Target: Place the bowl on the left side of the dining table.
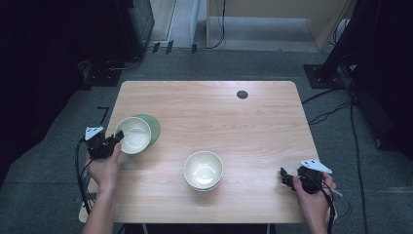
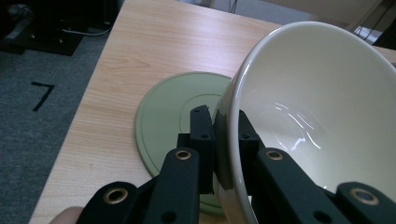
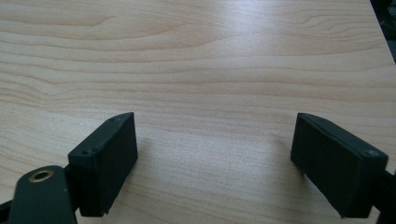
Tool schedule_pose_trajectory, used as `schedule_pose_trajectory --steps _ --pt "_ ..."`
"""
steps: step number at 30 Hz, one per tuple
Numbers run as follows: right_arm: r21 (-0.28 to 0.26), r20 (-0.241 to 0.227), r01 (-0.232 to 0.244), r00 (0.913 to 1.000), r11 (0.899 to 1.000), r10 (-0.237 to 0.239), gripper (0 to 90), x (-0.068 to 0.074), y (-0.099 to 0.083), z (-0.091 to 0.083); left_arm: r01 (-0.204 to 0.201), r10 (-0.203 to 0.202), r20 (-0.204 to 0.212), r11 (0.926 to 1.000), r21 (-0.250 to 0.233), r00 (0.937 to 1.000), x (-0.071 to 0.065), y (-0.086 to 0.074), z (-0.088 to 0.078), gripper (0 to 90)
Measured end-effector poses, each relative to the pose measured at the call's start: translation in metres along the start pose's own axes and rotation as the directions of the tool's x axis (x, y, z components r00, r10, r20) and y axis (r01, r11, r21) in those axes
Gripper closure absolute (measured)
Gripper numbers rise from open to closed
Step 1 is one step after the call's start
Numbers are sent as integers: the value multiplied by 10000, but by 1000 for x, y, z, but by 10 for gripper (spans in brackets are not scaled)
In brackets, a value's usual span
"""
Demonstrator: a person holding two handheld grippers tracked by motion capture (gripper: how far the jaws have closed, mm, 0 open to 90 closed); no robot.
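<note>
A: At the table's (image 1: 209, 102) left edge: left gripper (image 1: 117, 136) clenched on the near rim of a cream bowl (image 1: 134, 134), one jaw inside the wall, one outside. Bowl tilted, raised over a green plate (image 1: 153, 127); whether touching it, unclear.

B: And toward the middle?

A: To the right of the held bowl and nearer the person, a stack of cream bowls (image 1: 203, 169), upright, mouth up. Well apart from the held one. Bare wood between, nothing in the way.

B: So, likely a carry rightward, then down onto the stack?

A: Probably. Needs levelling first, given the tilt. Left hand (image 1: 104, 168) clearly the nearer, already gripping.

B: Right side?

A: Right gripper (image 3: 215, 156) released, jaws spread wide over bare table at the near right corner, holding nothing, clear of the path.
</note>
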State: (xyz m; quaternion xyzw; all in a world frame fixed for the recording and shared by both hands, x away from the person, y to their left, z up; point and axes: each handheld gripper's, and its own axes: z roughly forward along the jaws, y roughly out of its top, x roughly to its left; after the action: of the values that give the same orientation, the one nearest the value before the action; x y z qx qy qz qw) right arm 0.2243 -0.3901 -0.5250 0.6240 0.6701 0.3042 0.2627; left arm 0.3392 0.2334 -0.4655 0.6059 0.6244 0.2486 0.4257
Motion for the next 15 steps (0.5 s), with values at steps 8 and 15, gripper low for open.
schedule_pose_trajectory --steps 8,15 --pt "14 -7 -20 10000 10000 20 140 0 0 0 15 -12 -93 9997 237 10000 2 8 8 834" --pt "5 -4 -1 10000 10000 1 140 0 0 0 181 -174 -136 9981 583 9998 5 12 16 834"
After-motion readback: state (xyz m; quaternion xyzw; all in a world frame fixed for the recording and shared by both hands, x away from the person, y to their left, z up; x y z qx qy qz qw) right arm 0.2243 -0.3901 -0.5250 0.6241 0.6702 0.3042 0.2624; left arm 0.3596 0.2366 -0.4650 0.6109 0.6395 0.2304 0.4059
